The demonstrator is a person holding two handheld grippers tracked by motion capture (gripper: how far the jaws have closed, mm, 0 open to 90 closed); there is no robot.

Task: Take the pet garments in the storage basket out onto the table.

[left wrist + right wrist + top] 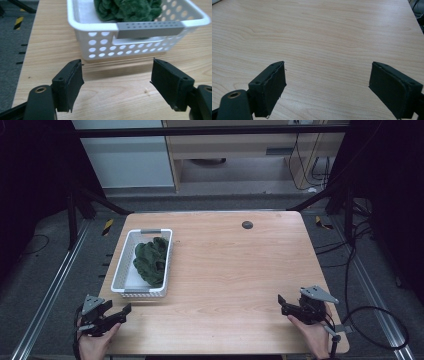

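A white perforated basket (120, 276) with grey handles stands on the left part of the wooden table (235, 270). A crumpled dark green cloth (152, 260) lies inside it. My left gripper (120, 312) rests open at the table's front left corner, just in front of the basket. In the left gripper view the basket (100, 45) and the green cloth (127, 10) sit close ahead of the spread jaws of that gripper (117, 75). My right gripper (281, 304) is open near the front right edge. In the right gripper view its jaws (328, 80) frame bare wood.
A small dark round grommet (247, 225) sits near the table's far edge. Black frame bars and cables (360, 270) run beside the table on grey floor. Cabinets stand behind the table.
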